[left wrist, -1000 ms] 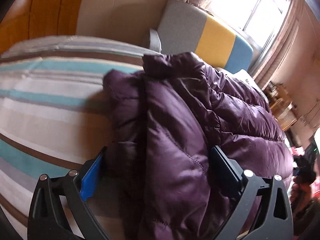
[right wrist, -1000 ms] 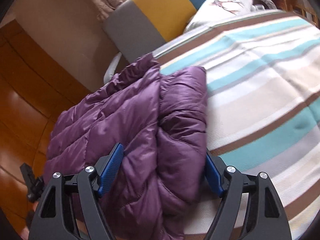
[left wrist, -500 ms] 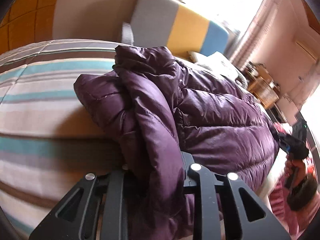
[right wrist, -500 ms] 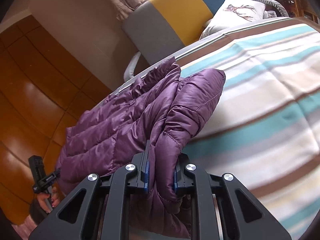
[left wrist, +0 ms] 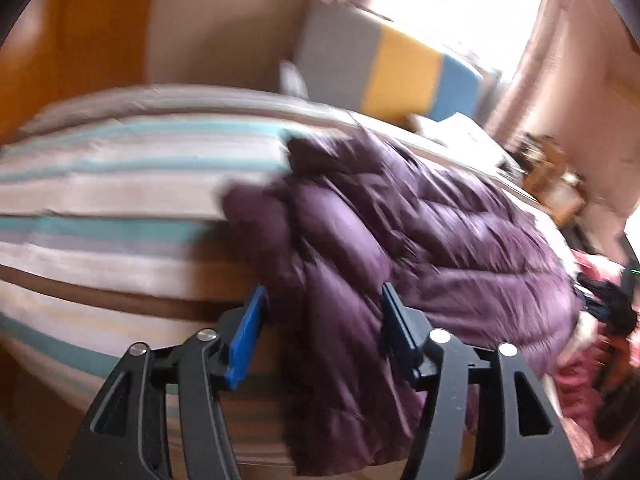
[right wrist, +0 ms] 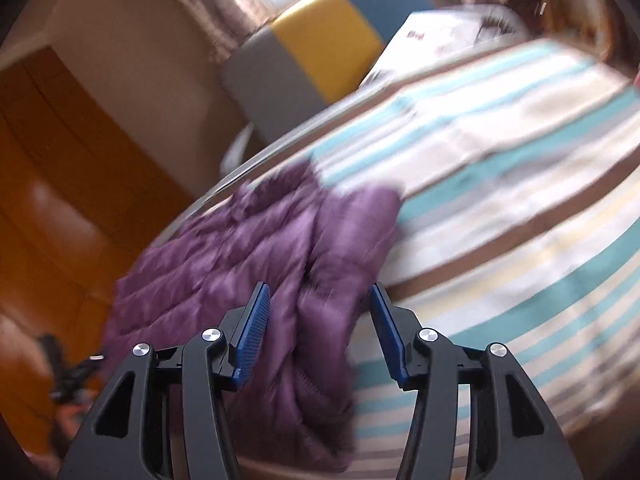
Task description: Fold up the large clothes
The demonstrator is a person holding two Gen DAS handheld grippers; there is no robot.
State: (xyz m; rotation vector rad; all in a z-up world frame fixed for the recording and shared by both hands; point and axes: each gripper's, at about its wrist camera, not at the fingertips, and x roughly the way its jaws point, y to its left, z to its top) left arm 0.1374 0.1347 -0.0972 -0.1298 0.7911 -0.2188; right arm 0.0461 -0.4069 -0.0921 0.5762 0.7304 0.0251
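A purple quilted puffer jacket (left wrist: 420, 240) lies folded lengthwise on the striped bed. In the left wrist view my left gripper (left wrist: 322, 320) is open, and a fold of the jacket's near end sits loose between its blue pads. In the right wrist view the jacket (right wrist: 256, 248) lies at the bed's left edge, and my right gripper (right wrist: 318, 316) is open with the jacket's near end between the parted pads. Both views are blurred by motion.
The bed has a striped cover (left wrist: 120, 184) in teal, beige and brown. A grey, yellow and blue headboard (right wrist: 320, 44) stands at the far end with a white pillow (right wrist: 440, 32) beside it. Orange wood panelling (right wrist: 60, 184) is to the left.
Both grippers closed on the jacket's near end half a second ago and now stand open again. Both cameras have pulled back and are moving.
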